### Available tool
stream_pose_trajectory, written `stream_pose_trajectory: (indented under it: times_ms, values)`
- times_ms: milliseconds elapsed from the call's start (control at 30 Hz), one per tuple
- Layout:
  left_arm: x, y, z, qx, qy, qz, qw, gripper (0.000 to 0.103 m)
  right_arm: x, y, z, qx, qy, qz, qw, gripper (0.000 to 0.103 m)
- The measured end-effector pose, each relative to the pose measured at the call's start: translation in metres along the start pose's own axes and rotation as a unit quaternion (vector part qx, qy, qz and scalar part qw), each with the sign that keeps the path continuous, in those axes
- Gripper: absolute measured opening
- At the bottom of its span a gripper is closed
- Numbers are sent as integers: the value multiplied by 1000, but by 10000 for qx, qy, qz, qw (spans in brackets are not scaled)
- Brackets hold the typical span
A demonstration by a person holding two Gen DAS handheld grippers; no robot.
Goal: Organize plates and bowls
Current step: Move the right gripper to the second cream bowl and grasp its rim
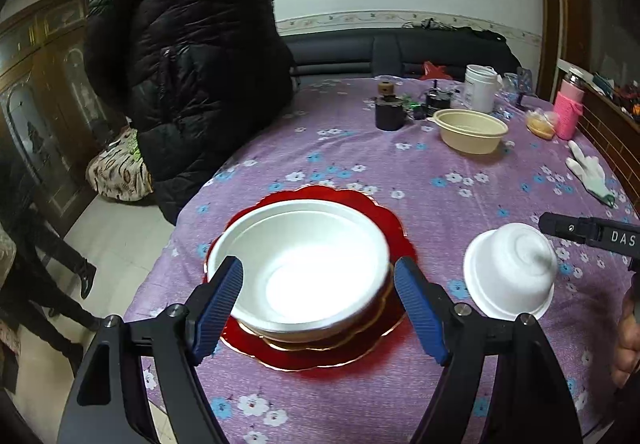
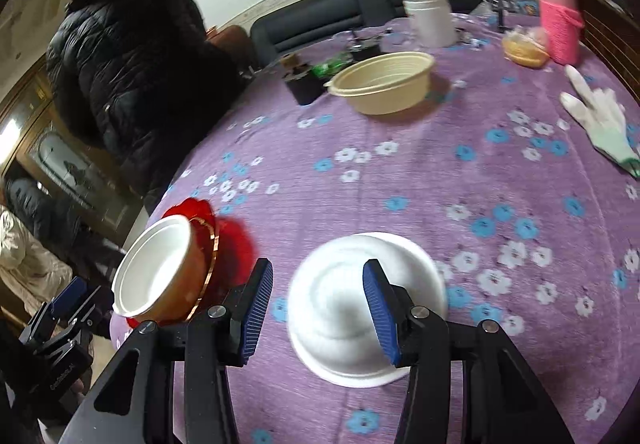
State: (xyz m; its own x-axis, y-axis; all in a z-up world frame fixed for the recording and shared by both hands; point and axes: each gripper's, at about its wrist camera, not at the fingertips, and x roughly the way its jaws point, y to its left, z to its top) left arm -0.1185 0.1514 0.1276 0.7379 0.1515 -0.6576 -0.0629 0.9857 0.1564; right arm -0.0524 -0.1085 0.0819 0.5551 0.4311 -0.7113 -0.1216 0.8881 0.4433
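Note:
A white bowl [image 1: 304,264] sits inside a brown gold-rimmed bowl [image 2: 188,276] on red scalloped plates [image 1: 360,204] near the table's front left edge. My left gripper [image 1: 320,308] is open, its blue pads flanking the white bowl without pressing on it. It also shows low on the left in the right wrist view, as the left gripper [image 2: 68,308] behind that stack. A small white foam bowl [image 2: 352,300] lies upside down to the right. My right gripper [image 2: 318,312] hovers open over it, the right pad in front of it and the left pad clear of it. One of its fingers [image 1: 580,232] reaches in beside the foam bowl [image 1: 512,272].
A purple floral cloth [image 1: 360,164] covers the table. At the back stand a beige bowl [image 2: 384,82], a white jar [image 2: 430,18], a dark cup [image 1: 388,112] and a pink bottle [image 2: 560,24]. A white glove [image 2: 596,124] lies right. A person in a black jacket [image 1: 180,64] stands at the left edge.

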Motion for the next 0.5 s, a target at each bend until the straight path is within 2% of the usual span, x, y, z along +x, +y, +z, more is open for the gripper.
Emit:
stream_pose_trajectory:
  times_ms: [233,500]
  values:
    - [4,-24,1,202,49,-112,9997,78,-9,-34,-2,311,-96,-93,9994,51]
    - [15,-52,14,496,213,-556,9970,78,-11,-66,8,571,-133,-225,9980,51]
